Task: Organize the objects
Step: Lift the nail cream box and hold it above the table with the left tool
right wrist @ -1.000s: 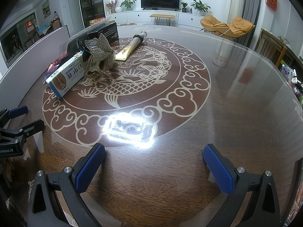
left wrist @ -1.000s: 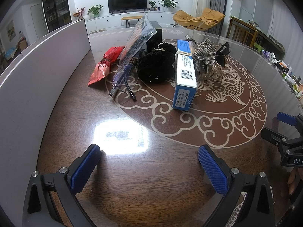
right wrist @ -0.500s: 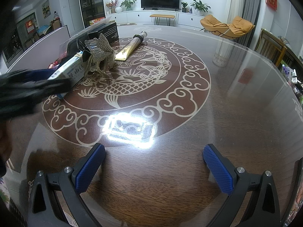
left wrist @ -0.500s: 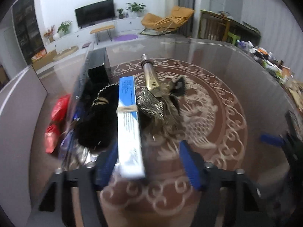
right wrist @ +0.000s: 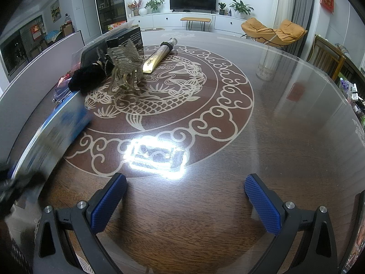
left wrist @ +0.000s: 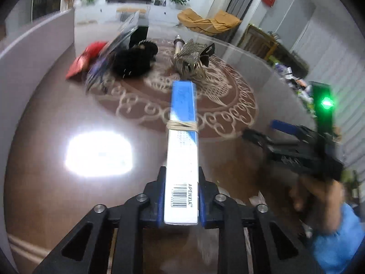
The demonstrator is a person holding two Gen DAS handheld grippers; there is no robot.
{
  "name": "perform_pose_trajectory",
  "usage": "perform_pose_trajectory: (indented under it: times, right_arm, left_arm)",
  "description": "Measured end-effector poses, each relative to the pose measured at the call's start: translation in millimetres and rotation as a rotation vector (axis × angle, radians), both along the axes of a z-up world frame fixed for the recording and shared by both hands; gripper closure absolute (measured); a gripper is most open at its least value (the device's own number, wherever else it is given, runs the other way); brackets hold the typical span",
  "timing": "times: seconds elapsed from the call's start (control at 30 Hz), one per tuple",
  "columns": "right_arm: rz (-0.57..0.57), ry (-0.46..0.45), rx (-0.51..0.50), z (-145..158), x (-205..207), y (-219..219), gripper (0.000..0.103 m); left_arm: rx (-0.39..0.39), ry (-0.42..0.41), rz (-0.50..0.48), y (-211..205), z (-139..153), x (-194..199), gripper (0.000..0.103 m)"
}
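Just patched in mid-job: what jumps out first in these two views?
The long blue-and-white box, bound with a rubber band, is clamped in the left gripper, whose jaws have just been closing on it. Behind it a glittery bow hair clip and black fuzzy item lie on the koi-patterned table. The right gripper is open, empty.

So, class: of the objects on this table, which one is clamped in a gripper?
The blue-and-white box with a rubber band around it: the left gripper grips its barcode end. The rest lie loose on the table.
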State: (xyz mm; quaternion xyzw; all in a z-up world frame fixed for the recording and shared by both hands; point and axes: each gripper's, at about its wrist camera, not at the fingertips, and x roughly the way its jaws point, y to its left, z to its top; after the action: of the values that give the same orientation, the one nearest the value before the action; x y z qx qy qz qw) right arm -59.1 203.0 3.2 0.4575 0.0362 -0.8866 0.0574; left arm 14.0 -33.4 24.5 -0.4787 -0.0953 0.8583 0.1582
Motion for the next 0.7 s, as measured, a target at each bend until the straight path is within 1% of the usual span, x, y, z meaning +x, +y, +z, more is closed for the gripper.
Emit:
perform_pose_trajectory:
  times: [0.03, 0.1, 0.23, 0.27, 0.3, 0.33, 0.37, 0.43, 0.47, 0.5, 0.53, 0.57, 0.6, 0.63, 0.67, 0.7]
  right_arm:
    - [0.000, 0.000, 0.000, 0.1, 0.0, 0.0, 0.000]
    - [0.000, 0.000, 0.000, 0.0, 0.0, 0.0, 0.000]
    - [0.000, 0.000, 0.000, 0.1, 0.0, 0.0, 0.000]
    - [0.000, 0.000, 0.000, 0.1, 0.0, 0.1, 0.000]
    - [0.000, 0.000, 0.000, 0.0, 0.0, 0.0, 0.000]
    - [0.000, 0.000, 0.000, 0.1, 0.0, 0.0, 0.000]
    - [0.000, 0.000, 0.000, 0.1, -0.1, 0.1, 0.000]
    - [0.000, 0.000, 0.000, 0.1, 0.0, 0.0, 0.000]
    - [0.000, 0.000, 0.000, 0.0, 0.0, 0.0, 0.000]
    - [0.000, 0.000, 0.000, 0.0, 0.0, -0.1, 0.000]
    - [0.000, 0.000, 0.000, 0.1, -0.1, 0.0, 0.000]
    - [-0.001, 0.000, 0.000, 0.0, 0.0, -0.1, 0.000]
    - [-0.001, 0.000, 0.000, 0.3, -0.1, 0.2, 0.000]
    - [-0.001, 0.000, 0.000, 0.1, -0.1, 0.0, 0.000]
    - [-0.001, 0.000, 0.000, 0.0, -0.1, -0.1, 0.000]
    - [-0.001, 0.000, 0.000, 0.0, -0.1, -0.1, 0.000]
  left_arm:
    - [0.001, -0.001, 0.010, -7.1, 0.8, 3.4, 0.057]
    - [-0.004, 0.010, 0.038, -21.9, 3.4, -0.5, 0.043]
    - [0.025, -0.005, 0.131, -47.3, 6.5, -12.3, 0.043]
    - [0.015, -0.004, 0.149, -51.1, 7.8, -14.7, 0.043]
    - [-0.003, -0.003, 0.157, -56.1, 12.9, -25.1, 0.043]
    - [-0.016, -0.002, 0.155, -57.2, 14.0, -27.1, 0.043]
    - [-0.010, -0.001, 0.138, -56.2, 15.8, -29.1, 0.043]
    - [0.034, -0.012, 0.074, -50.0, 19.1, -32.6, 0.043]
    - [0.062, -0.020, 0.026, -43.8, 19.1, -33.2, 0.041]
    - [0.070, -0.026, -0.009, -37.0, 18.8, -34.0, 0.031]
    - [0.052, -0.030, -0.042, -26.3, 16.3, -33.2, 0.021]
    - [0.007, -0.028, -0.063, -15.9, 12.9, -32.4, 0.019]
    - [-0.052, -0.026, -0.084, -5.8, 8.5, -31.9, 0.019]
    - [-0.130, -0.027, -0.108, 5.6, 2.2, -32.5, 0.019]
    - [-0.211, -0.001, -0.115, 15.2, -1.2, -31.5, 0.019]
    - [-0.283, 0.032, -0.099, 20.5, -3.7, -30.1, 0.019]
